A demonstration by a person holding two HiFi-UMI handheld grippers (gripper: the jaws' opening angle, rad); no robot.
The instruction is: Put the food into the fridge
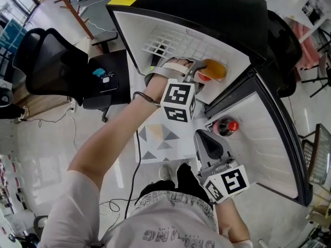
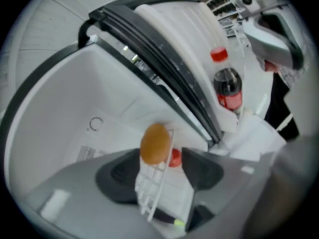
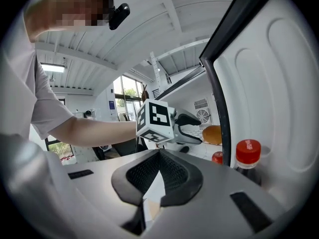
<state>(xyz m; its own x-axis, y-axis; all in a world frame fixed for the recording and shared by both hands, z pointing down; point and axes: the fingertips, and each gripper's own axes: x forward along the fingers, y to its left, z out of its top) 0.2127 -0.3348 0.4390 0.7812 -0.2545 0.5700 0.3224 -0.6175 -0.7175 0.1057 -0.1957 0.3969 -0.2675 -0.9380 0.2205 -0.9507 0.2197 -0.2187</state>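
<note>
The fridge (image 1: 207,9) stands open. An orange-brown bun (image 1: 215,68) lies on its white wire shelf (image 1: 170,43), with a small red item (image 1: 203,78) just under it. My left gripper (image 1: 195,70) reaches into the fridge right beside the bun. In the left gripper view its jaws (image 2: 162,169) stand apart, and the bun (image 2: 155,143) rests on the shelf edge (image 2: 159,193) just ahead of them, not pinched. A cola bottle (image 1: 226,126) with a red cap stands in the door rack. My right gripper (image 1: 205,137) hovers near the door, empty, its jaws (image 3: 159,156) pressed together.
The open fridge door (image 1: 274,143) swings out at the right, its black edge close to my right gripper. A black office chair (image 1: 51,61) stands at the left. A patterned mat (image 1: 160,141) and a cable (image 1: 132,174) lie on the floor in front of the fridge.
</note>
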